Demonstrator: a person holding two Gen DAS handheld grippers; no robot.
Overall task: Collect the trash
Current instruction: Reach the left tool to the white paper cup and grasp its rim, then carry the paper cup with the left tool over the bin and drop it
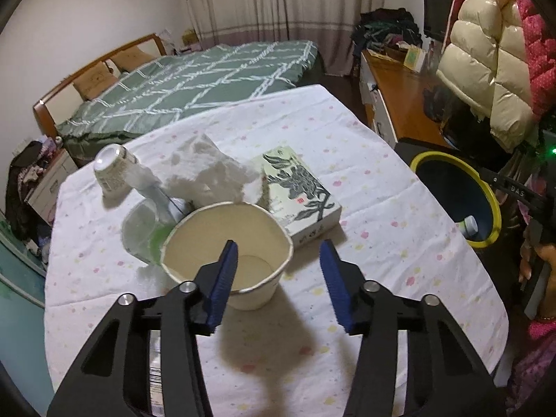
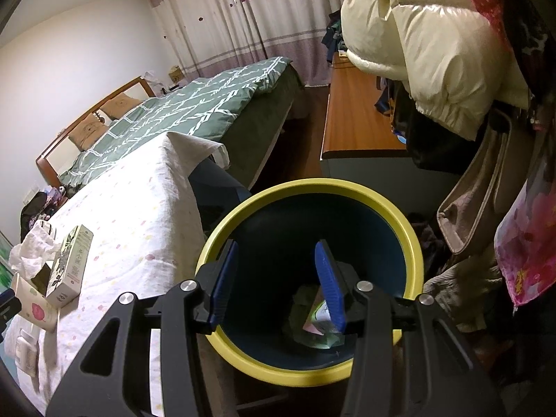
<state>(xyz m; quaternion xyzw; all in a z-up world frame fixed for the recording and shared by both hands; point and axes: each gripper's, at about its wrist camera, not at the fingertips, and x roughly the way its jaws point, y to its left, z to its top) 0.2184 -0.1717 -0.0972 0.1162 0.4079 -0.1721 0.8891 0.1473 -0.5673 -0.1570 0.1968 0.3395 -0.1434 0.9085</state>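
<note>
Two wrist fisheyes, both angled downward.
Left looks close over its jaws at the table; right peers into the bin beyond its jaws; both share table, bin, bed.

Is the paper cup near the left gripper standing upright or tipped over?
Upright. The paper cup stands on the tablecloth with its open mouth facing up, and its inside bottom is visible.

The plastic bottle is half hidden behind the paper cup and crumpled tissue. The rubbish in the bin cannot be identified.
</note>
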